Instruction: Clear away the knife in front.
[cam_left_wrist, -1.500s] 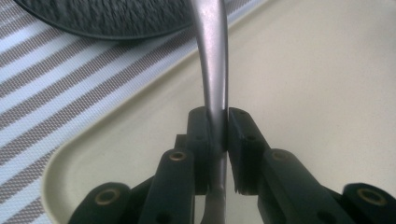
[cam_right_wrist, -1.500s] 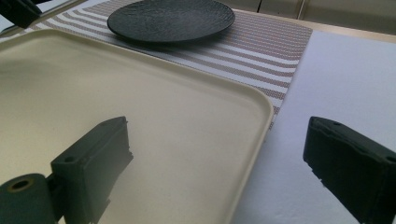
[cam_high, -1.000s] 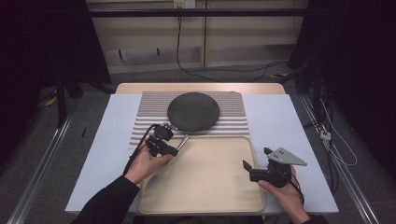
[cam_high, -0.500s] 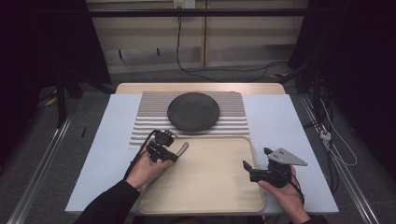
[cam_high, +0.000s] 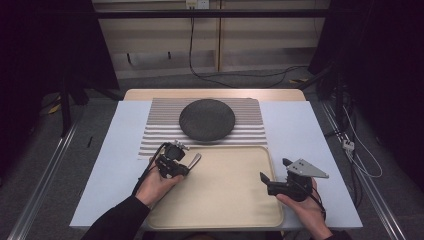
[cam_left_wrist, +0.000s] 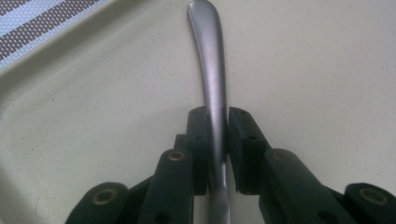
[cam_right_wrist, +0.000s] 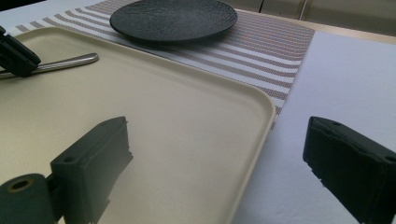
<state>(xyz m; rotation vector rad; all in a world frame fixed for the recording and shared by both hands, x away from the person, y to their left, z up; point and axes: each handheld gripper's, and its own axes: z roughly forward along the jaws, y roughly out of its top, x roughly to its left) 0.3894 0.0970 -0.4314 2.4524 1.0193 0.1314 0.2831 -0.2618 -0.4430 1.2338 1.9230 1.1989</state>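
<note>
A silver utensil handle (cam_left_wrist: 210, 56) runs between the black pads of my left gripper (cam_left_wrist: 218, 123), which is shut on it. The rest of the utensil is hidden behind the jaws. The left gripper (cam_high: 184, 162) hovers over the far left corner of the beige tray (cam_high: 225, 195), and the handle (cam_high: 194, 160) points right, just above the tray floor. My right gripper (cam_high: 275, 170) stands open at the tray's right edge with nothing between its jaws (cam_right_wrist: 217, 140). From the right gripper view, the handle (cam_right_wrist: 65, 63) sticks out of the other gripper at the far left.
A dark round plate (cam_high: 207, 119) rests on a striped placemat (cam_high: 160, 135) beyond the tray. A pale blue sheet (cam_high: 300, 130) covers the table on both sides. The tray's raised rim (cam_right_wrist: 261, 121) runs between the right gripper's jaws.
The left gripper with the utensil has drifted slightly toward the person, from the placemat's near edge to over the tray's far left corner. The right gripper has stayed put.
</note>
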